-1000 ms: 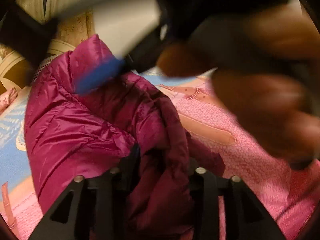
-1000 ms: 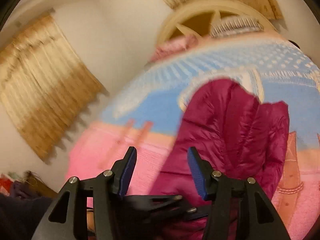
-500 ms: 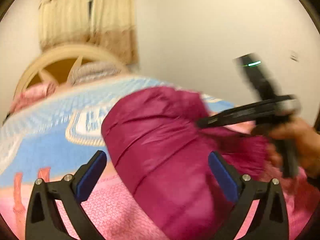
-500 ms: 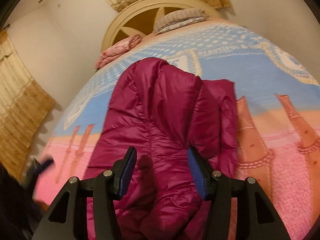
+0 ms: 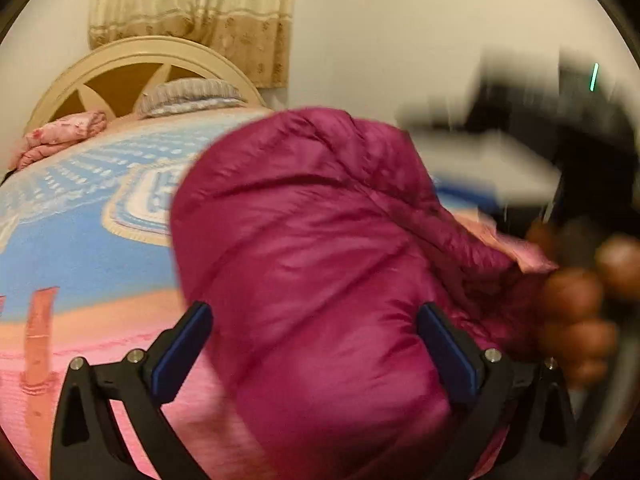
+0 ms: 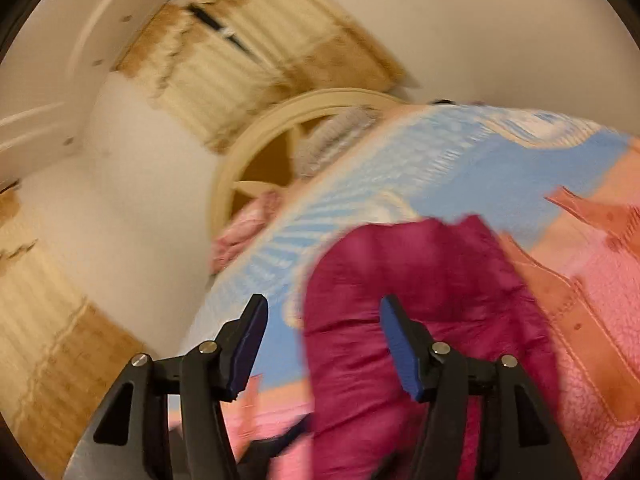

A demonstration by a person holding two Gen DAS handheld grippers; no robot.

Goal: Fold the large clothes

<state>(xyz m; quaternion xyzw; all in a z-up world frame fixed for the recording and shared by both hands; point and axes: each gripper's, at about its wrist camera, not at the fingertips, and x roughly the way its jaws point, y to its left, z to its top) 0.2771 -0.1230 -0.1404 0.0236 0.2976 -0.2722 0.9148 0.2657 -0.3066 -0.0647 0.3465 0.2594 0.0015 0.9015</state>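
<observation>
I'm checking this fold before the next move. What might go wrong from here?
1. Neither the left gripper nor the right gripper pinches the puffy magenta jacket, so its fold may spring open.
2. The hand is close beside the left gripper; they may collide.

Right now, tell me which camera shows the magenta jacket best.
The left wrist view: the jacket fills the middle, quilting fairly sharp. The right wrist view shows it blurred, smaller and cut off at the bottom.
</observation>
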